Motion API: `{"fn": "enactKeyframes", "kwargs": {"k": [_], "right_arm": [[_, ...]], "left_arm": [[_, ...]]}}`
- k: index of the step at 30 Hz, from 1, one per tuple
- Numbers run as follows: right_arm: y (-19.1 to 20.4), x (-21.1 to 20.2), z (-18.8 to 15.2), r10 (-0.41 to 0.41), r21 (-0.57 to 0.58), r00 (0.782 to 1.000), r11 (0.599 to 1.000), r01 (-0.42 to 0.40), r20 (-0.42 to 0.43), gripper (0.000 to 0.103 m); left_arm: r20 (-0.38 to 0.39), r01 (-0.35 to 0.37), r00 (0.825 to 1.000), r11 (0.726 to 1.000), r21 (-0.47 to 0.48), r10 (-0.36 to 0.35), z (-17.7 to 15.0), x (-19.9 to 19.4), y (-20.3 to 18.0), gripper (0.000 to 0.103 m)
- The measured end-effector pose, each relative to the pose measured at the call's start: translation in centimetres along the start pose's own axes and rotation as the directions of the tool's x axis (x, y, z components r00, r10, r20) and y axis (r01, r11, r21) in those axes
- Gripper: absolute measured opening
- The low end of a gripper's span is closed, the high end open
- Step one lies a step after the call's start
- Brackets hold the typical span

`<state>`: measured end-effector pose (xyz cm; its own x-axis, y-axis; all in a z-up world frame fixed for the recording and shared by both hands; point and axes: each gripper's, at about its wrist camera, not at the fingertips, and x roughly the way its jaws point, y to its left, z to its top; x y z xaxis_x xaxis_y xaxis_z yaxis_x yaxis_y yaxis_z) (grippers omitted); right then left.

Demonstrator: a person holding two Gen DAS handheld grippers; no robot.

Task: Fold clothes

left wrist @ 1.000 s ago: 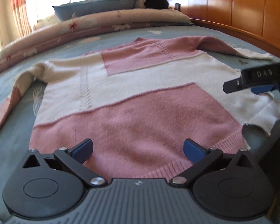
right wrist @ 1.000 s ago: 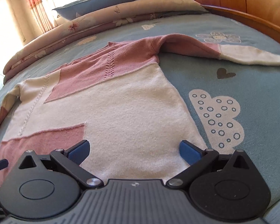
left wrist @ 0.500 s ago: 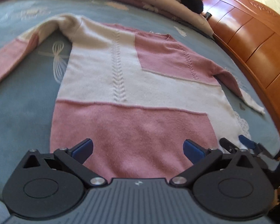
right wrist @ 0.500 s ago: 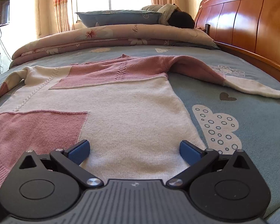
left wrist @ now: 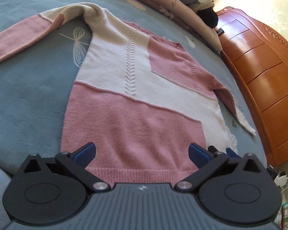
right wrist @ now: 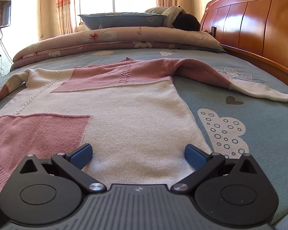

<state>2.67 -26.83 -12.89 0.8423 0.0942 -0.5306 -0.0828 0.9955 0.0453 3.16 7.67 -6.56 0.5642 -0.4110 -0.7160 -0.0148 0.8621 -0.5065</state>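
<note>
Left hand-held gripper (left wrist: 142,152): jaws spread wide, nothing held, poised over the ribbed pink hem of the sweater (left wrist: 136,99). Sweater spread flat, front up, on the blue printed bed sheet (left wrist: 28,99), body running straight ahead of the gripper toward the neckline. Left sleeve (left wrist: 25,36) stretched out far ahead and to the left, lying flat. Right sleeve (left wrist: 232,103) ahead and to the right, trailing toward the wooden headboard (left wrist: 259,61). Just beyond the right fingertip, part of the second tool visible; detail too small to judge.

Right hand-held gripper (right wrist: 138,153): likewise wide open and empty, low over the cream lower corner of the garment (right wrist: 124,111), side seam just beside the right fingertip (right wrist: 194,156). Folded quilt (right wrist: 115,40) and pillow (right wrist: 121,20) well ahead, clear of the work.

Handling assessment: knitted fabric, soft, light, limp; expected to sag and stretch between grip points, not slip. No fragile parts noted. Ribbed hem thicker, judged the firmest hold.

Recommended hold: both hem corners, pinching both layers together, for a lengthwise fold toward the neckline; alternatively, sleeve cuffs first, each drawn across the body. Folding judged not yet begun; no crease visible.
</note>
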Motion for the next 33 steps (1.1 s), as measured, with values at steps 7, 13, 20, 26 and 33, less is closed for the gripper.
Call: {"fn": "enactKeyframes", "kwargs": {"k": [7, 13, 20, 26, 33], "right_arm": [[0.1, 0.0, -0.1, -0.005, -0.012, 1.000, 1.000, 0.005, 0.005, 0.103], [0.2, 0.0, -0.3, -0.009, -0.013, 1.000, 1.000, 0.009, 0.021, 0.103], [0.1, 0.0, -0.4, -0.008, -0.014, 1.000, 1.000, 0.008, 0.029, 0.103], [0.2, -0.1, -0.4, -0.007, -0.018, 1.000, 1.000, 0.007, 0.029, 0.103], [0.3, -0.7, 0.7, 0.001, -0.017, 1.000, 1.000, -0.001, -0.019, 0.103]], "left_arm": [[0.026, -0.035, 0.999, 0.990, 0.134, 0.032, -3.6, 1.7, -0.9, 0.102], [0.055, -0.112, 0.993, 0.963, 0.246, 0.102, -3.3, 0.9, -2.8, 0.102], [0.065, -0.040, 0.998, 0.939, 0.342, 0.019, 0.1, 5.0, -6.8, 0.102], [0.019, -0.011, 1.000, 0.937, 0.348, 0.004, -2.7, 6.4, -6.3, 0.102], [0.002, 0.035, 0.999, 0.858, 0.512, -0.042, -5.3, 3.1, -7.3, 0.102]]}}
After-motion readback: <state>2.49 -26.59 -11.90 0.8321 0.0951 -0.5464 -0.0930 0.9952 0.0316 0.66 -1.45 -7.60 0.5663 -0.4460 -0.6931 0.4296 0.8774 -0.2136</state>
